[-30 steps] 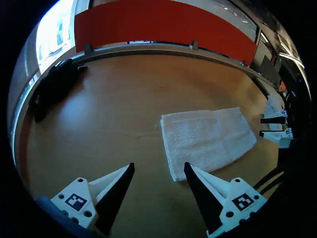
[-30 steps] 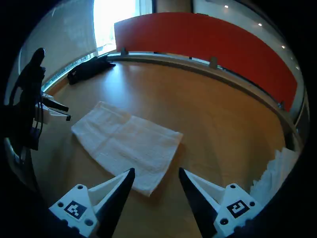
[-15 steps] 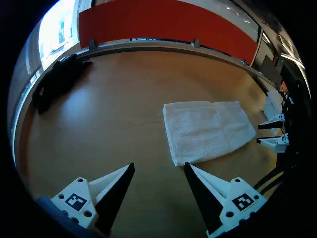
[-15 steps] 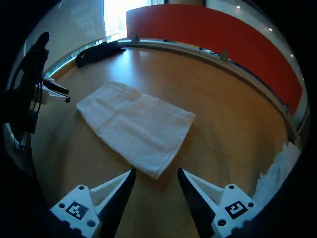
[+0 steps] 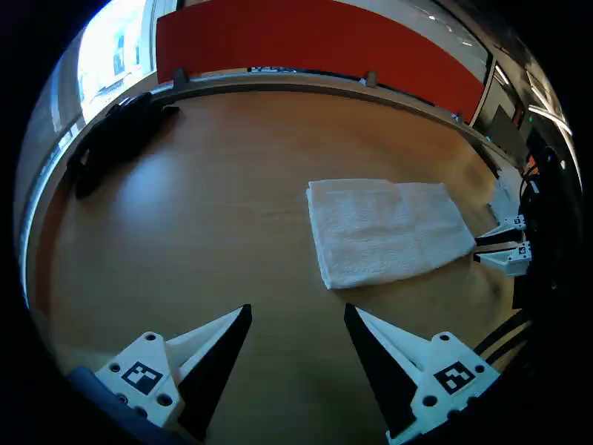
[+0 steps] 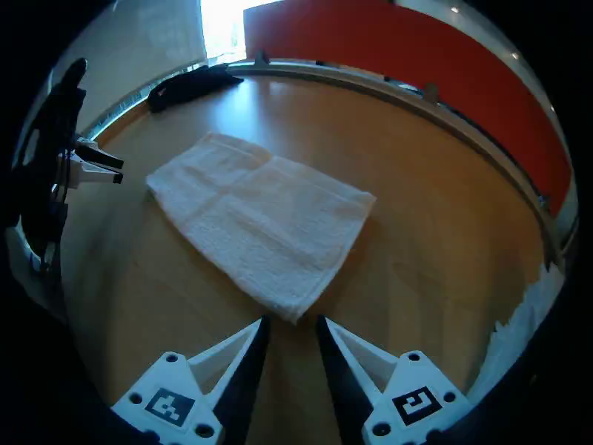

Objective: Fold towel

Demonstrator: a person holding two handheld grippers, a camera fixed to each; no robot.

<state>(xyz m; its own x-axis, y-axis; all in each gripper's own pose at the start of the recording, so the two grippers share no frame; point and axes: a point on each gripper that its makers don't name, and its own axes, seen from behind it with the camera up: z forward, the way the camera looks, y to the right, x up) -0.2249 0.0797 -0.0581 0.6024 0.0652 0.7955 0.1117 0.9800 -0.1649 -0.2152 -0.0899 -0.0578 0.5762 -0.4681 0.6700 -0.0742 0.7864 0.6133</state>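
Observation:
A white towel [image 5: 385,230] [image 6: 259,215], folded into a rectangle, lies flat on the wooden table [image 5: 200,222]. In the left gripper view my left gripper [image 5: 296,311] is open and empty, well short of the towel's near corner. My right gripper [image 6: 292,323] has its fingers drawn closer but still apart, their tips right at the towel's near corner, with nothing pinched. Farther off, the left gripper view has the right gripper [image 5: 480,248] at the towel's right corner. The left gripper [image 6: 118,169] stands open beside the towel's left end in the right gripper view.
A black bag [image 5: 111,141] [image 6: 193,78] lies at the table's far corner near the window. A red partition [image 5: 311,44] [image 6: 415,59] runs along the far edge. Another white cloth [image 6: 519,326] [image 5: 504,196] lies at the table's right side.
My right gripper moved forward to the towel's near corner and its fingers narrowed. My left gripper drew back from the towel, staying open.

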